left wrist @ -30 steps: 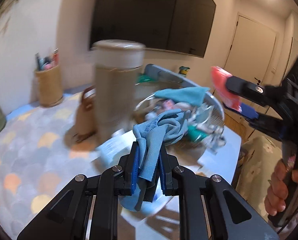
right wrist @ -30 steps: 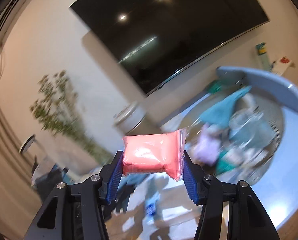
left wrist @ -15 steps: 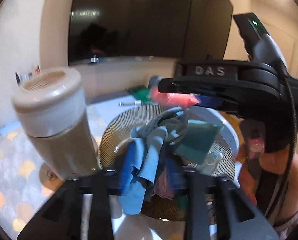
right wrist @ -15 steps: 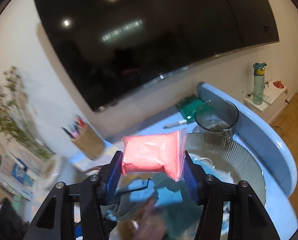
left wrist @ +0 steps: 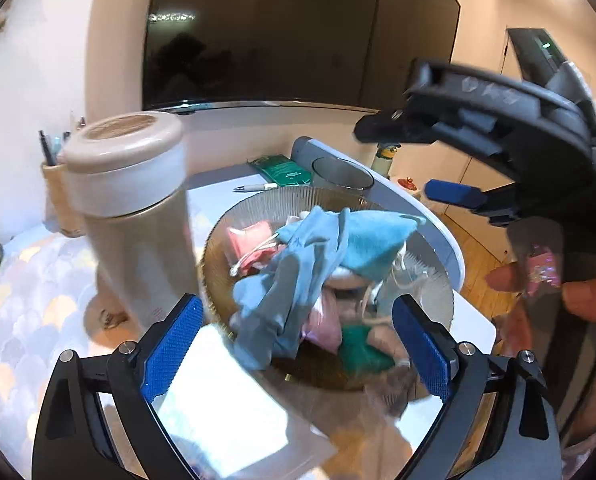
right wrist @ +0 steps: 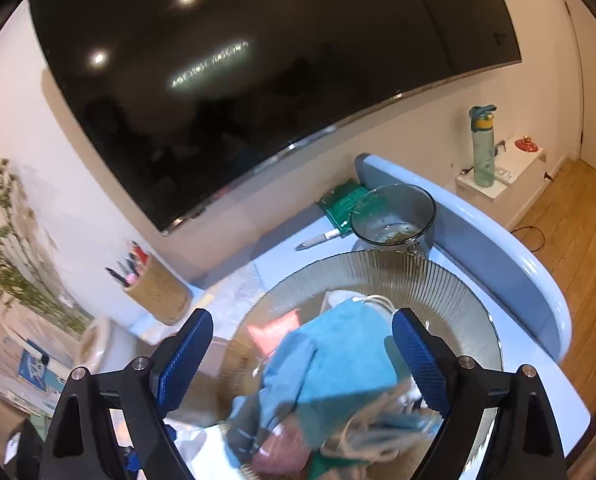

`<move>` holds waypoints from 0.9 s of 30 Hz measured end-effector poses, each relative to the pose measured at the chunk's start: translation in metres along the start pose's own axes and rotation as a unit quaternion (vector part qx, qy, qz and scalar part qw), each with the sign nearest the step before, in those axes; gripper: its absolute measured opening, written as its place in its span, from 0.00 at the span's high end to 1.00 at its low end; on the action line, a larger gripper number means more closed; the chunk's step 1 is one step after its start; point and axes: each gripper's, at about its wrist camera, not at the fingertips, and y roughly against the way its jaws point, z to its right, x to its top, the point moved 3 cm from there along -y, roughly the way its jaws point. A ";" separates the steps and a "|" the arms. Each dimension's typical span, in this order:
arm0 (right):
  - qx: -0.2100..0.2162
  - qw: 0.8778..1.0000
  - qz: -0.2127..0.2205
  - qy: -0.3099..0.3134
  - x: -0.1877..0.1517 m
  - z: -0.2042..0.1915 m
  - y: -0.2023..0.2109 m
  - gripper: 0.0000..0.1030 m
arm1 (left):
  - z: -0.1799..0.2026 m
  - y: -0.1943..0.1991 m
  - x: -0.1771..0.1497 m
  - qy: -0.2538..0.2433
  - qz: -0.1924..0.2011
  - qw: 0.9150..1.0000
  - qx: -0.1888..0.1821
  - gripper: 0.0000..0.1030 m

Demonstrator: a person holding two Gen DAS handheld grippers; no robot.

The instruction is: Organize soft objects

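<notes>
A ribbed glass bowl (left wrist: 426,280) holds a heap of soft things. A blue-grey cloth (left wrist: 282,296) lies draped on top, over the near rim. A teal cloth (left wrist: 370,244) lies behind it. A pink packet (left wrist: 248,238) lies at the bowl's far left. My left gripper (left wrist: 298,348) is open and empty just in front of the bowl. My right gripper (right wrist: 302,360) is open and empty above the bowl (right wrist: 458,300); the teal cloth (right wrist: 338,356) and pink packet (right wrist: 274,330) lie below it. The right gripper also shows in the left wrist view (left wrist: 418,164).
A tall beige flask (left wrist: 130,208) stands left of the bowl. A pen holder (right wrist: 158,292), a glass mug (right wrist: 394,216), a green packet (right wrist: 344,200) and a pen (right wrist: 322,238) stand behind. White paper (left wrist: 226,412) lies at the front. The table's blue edge (right wrist: 518,264) curves right.
Both grippers opened. The blue-grey cloth dropped from the left gripper onto the heap. The pink packet dropped from the right gripper into the bowl.
</notes>
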 end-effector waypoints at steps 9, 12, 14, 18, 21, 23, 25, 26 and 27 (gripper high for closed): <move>0.019 1.000 0.014 0.013 -0.054 -0.064 0.042 0.00 | -0.063 0.048 -0.035 0.011 -0.030 0.998 0.047 0.04; 0.028 0.999 0.003 0.017 -0.085 -0.093 0.039 0.00 | -0.103 0.061 -0.048 0.019 -0.047 0.995 0.083 0.04; 0.038 0.999 -0.014 0.012 -0.108 -0.113 0.029 0.00 | -0.135 0.077 -0.059 0.030 -0.045 0.992 0.113 0.04; 0.052 0.998 -0.039 0.015 -0.147 -0.147 0.007 0.00 | -0.207 0.110 -0.079 0.069 -0.038 0.981 0.180 0.04; 0.058 0.995 -0.072 0.025 -0.179 -0.179 -0.018 0.00 | -0.263 0.131 -0.095 0.126 -0.034 0.969 0.210 0.04; 0.060 0.993 -0.098 0.040 -0.200 -0.204 -0.037 0.00 | -0.297 0.146 -0.105 0.152 -0.025 0.957 0.244 0.04; 0.058 0.990 -0.117 0.060 -0.223 -0.230 -0.053 0.00 | -0.319 0.158 -0.113 0.169 -0.017 0.949 0.264 0.04; 0.054 0.989 -0.121 0.071 -0.233 -0.242 -0.059 0.00 | -0.331 0.163 -0.118 0.182 -0.018 0.945 0.272 0.04; 0.050 0.988 -0.123 0.081 -0.239 -0.250 -0.064 0.00 | -0.339 0.165 -0.122 0.189 -0.019 0.942 0.277 0.04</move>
